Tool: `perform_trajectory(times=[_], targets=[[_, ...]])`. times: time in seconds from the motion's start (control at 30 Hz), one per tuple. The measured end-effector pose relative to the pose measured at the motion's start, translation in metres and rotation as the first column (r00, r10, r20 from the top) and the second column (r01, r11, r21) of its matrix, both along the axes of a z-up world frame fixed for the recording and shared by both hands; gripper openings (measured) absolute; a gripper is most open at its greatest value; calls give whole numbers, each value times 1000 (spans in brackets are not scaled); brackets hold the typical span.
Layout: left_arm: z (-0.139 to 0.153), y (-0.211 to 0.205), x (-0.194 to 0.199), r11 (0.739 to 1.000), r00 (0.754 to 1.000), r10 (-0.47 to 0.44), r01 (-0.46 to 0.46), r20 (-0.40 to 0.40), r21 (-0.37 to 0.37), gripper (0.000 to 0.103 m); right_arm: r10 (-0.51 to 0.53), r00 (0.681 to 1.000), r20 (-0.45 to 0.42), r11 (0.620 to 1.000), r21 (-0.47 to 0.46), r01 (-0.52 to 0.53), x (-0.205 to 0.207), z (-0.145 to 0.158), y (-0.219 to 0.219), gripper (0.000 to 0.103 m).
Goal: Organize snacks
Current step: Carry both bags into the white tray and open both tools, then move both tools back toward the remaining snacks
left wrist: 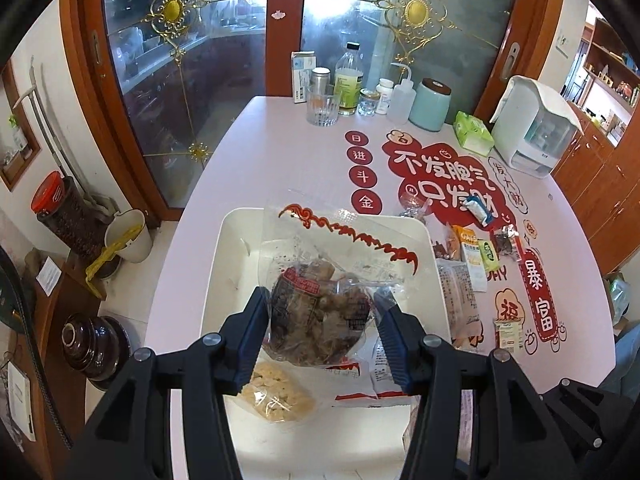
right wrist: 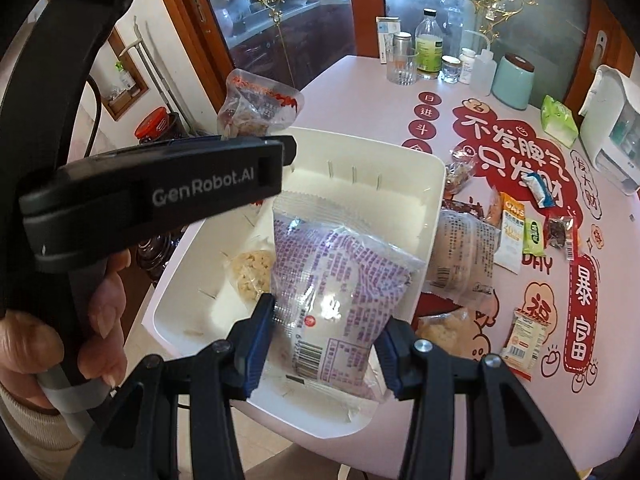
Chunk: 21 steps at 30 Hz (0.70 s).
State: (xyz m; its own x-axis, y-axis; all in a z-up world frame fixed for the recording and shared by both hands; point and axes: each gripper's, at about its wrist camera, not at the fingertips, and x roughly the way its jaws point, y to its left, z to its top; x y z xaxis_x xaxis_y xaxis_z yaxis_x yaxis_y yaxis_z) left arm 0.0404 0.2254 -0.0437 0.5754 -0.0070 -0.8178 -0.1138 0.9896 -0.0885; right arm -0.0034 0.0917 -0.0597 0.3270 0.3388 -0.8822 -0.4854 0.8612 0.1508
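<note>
the left claw point(left wrist: 320, 312) is gripping a clear bag of dark snack point(left wrist: 320, 312) between its blue pads, holding it above the white bin point(left wrist: 240, 240). the bag's top, printed with a red cloud pattern, is sticking up and away over the bin's far half. below it in the bin, a pack of pale yellow crumbly snack point(left wrist: 276, 396) is lying near the front wall.

the right claw point(right wrist: 326, 344) is clamping a clear pack with purple print point(right wrist: 340, 280), barcode end toward the camera, and the pack is hanging over the bin's right front part. in the right wrist view the left gripper body is crossing the upper left, with a hand point(right wrist: 92, 308) wrapping its handle and the dark snack bag poking out past it.

to the right of the bin, more small packets are lying on the pink surface point(right wrist: 460, 360) with red printed characters: a pale pack with a barcode point(right wrist: 456, 256) just beside the bin wall, an oats sachet point(right wrist: 510, 232), a green packet point(right wrist: 534, 236) and a blue-white wrapper point(right wrist: 540, 190) farther off.
</note>
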Motion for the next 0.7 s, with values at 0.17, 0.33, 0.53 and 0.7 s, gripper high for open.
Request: perform_trajectory(times=[0.17,0.33,0.53,0.7], targets=[[-6,2,1,999,1000,22,-21,-13,36,71,-9,1000,-12,1000,-8,9,5,-3,3,51],[-10,2,1,999,1000,13,-13,-9,36,85,-45,999,-29,999,-8,44,10,-6,-1,60],[-18,-2,3,999,999,-14,15,-36,31,87,-75,996,-47,997,-12,75,14,-10,-4,60],[-23,-4,4,1000,998,-18,19,-54,24,87,-94,994,-55,996,-13,93,15,-11,-7,60]])
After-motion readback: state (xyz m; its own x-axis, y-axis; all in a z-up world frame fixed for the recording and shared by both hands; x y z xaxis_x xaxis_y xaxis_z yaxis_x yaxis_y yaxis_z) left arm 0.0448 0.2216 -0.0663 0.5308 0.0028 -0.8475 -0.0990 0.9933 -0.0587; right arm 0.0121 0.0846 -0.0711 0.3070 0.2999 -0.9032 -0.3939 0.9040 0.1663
